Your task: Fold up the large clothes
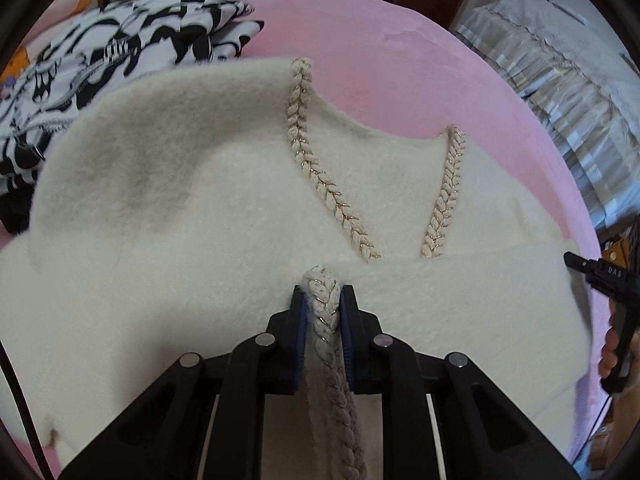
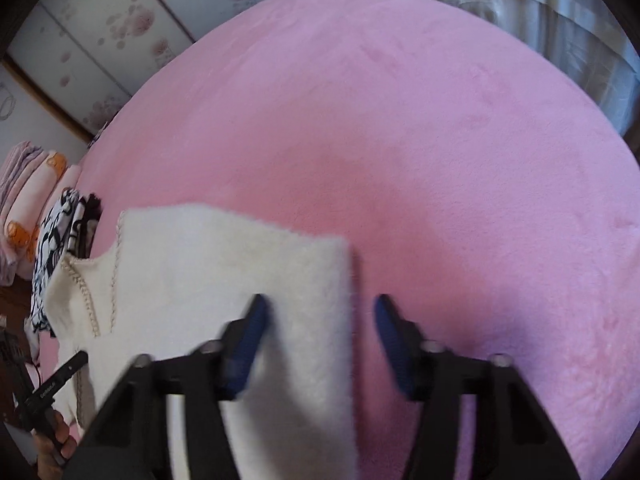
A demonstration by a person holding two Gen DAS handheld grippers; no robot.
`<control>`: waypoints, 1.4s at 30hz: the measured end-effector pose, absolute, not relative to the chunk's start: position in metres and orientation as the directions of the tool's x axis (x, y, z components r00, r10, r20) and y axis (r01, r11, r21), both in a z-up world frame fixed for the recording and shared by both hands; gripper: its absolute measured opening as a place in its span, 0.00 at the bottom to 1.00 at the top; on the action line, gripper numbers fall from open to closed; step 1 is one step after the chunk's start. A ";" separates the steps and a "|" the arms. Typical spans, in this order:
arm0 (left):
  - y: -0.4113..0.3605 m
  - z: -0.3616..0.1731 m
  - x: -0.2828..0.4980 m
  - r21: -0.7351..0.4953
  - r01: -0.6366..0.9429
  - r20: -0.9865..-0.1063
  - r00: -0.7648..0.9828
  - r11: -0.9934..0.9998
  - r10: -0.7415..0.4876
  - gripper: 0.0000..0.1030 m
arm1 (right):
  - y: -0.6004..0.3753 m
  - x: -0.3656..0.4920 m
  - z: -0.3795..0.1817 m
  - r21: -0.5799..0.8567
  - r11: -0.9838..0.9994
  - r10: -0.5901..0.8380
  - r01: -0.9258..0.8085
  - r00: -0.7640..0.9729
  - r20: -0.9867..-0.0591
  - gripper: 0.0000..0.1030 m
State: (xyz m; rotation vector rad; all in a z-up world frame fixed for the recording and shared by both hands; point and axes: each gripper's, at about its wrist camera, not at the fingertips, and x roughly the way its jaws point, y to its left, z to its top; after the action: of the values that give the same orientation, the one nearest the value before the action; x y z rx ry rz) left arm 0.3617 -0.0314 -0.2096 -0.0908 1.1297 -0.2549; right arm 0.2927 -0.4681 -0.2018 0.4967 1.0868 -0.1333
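Left wrist view: left tool [image 1: 323, 300] clamps the braided trim [image 1: 326, 320] of the cream fleece garment [image 1: 160, 208], partly folded on the pink bed [image 1: 400, 72]. Right tool [image 2: 320, 320] gapes, holding nothing; further folds likely remain.

A cream, fluffy cardigan [image 1: 168, 216] lies spread on the pink bed [image 1: 400, 64], front up, its V-neck edged with braided trim [image 1: 316, 168] shot with gold thread. The lower part is folded up over the chest, just below the point of the V. One trimmed edge stands raised from the fold.
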 end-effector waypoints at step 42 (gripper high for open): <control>-0.008 -0.206 0.255 -0.156 0.052 -0.872 0.462 0.986 -0.163 0.28 | -0.408 0.171 -0.198 0.076 0.951 -0.077 0.299 0.467 -0.881 0.32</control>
State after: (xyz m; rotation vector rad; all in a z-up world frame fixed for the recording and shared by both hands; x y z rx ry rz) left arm 0.2547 -0.0080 -0.2056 -0.1128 1.0828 -0.1327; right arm 0.1711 -0.4079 -0.1982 0.2318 1.0624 -0.2326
